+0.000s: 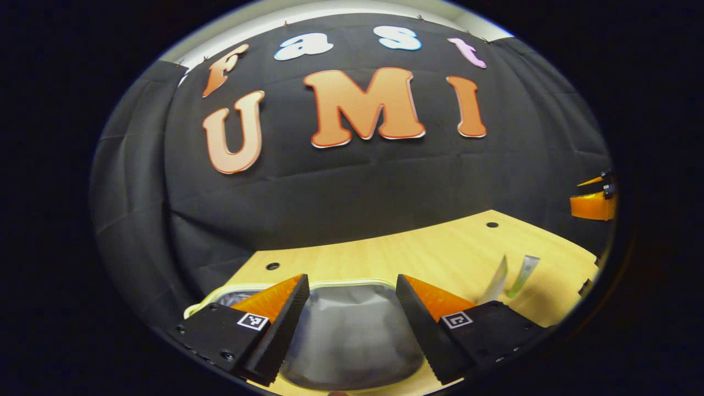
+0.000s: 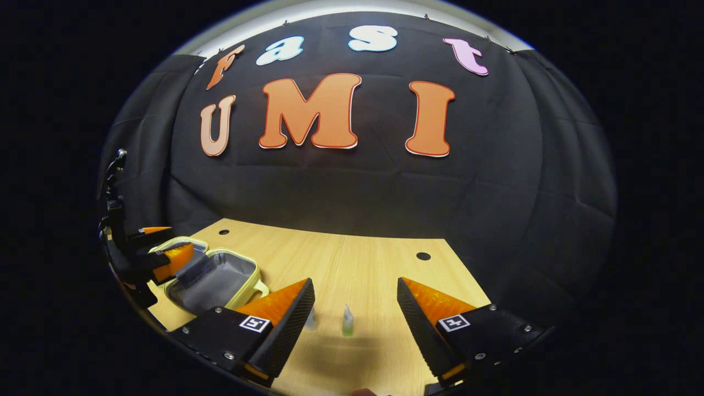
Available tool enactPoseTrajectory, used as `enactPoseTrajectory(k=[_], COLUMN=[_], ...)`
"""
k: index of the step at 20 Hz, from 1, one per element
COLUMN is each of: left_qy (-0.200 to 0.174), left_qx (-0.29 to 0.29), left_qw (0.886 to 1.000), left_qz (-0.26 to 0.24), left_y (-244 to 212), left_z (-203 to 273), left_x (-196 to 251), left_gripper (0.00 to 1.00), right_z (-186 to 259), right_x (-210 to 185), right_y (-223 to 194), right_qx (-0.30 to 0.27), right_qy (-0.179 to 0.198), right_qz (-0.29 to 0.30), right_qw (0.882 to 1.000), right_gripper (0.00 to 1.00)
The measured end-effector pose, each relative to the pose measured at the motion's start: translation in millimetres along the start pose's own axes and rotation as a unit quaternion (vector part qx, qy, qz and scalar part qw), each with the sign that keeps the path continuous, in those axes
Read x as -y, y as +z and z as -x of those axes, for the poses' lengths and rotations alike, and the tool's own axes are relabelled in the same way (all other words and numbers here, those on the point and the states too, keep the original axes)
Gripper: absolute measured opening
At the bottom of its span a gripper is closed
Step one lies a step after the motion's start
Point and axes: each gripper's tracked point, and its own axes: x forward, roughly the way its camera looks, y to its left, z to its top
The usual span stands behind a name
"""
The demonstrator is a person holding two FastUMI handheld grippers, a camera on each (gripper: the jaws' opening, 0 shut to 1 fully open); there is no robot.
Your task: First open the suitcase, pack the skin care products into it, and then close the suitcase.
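Pale wood covers the table (image 2: 357, 264), and on it, at the left in the right gripper view, lies the suitcase (image 2: 212, 278), a small case with a light yellowish rim, open, its grey lining showing. In the left gripper view the left gripper (image 1: 352, 297) hangs just above this suitcase (image 1: 352, 330) with its jaws spread wide and holding nothing; the grey lining fills the gap between the two fingers, and the case's far rim runs across behind their tips. To the right of that gripper, on the bare table, stand two skin care tubes, a whitish tube (image 1: 498, 280) and a green tube (image 1: 522, 275), close beside one another and clear of the suitcase. In the right gripper view the right gripper (image 2: 355, 300) is also wide apart and empty, hovering over the table; the green tube (image 2: 347, 322) stands between its fingers but touches neither, while the whitish tube (image 2: 311, 319) is partly hidden behind the left-hand finger. The suitcase lies well off to the left of these jaws, with the left gripper (image 2: 159, 256) over it.
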Motion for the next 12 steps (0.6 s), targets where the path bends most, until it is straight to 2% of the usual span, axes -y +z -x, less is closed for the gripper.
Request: enactPoseTrajectory(k=[3, 9, 12], left_qy=[-0.029, -0.094, -0.120], left_qx=[-0.002, -0.006, -0.017], left_qw=[1.000, 0.995, 0.992], left_qz=[-0.011, 0.014, 0.026], left_y=[-3.3, -35.9, -55.5], left_z=[-3.7, -3.1, -15.0], left_x=[56.1, 162.9, 203.4], left_gripper=[0.98, 0.98, 0.98], right_z=[-3.5, -7.2, -13.1], right_x=[7.4, 12.8, 18.2], right_y=[-14.4, -37.7, -57.4], right_qx=[-0.019, -0.023, -0.032], right_qy=[0.022, 0.066, 0.073], right_qz=[0.005, 0.018, 0.032], right_qw=[1.000, 0.997, 0.996], right_gripper=[0.96, 0.95, 0.96])
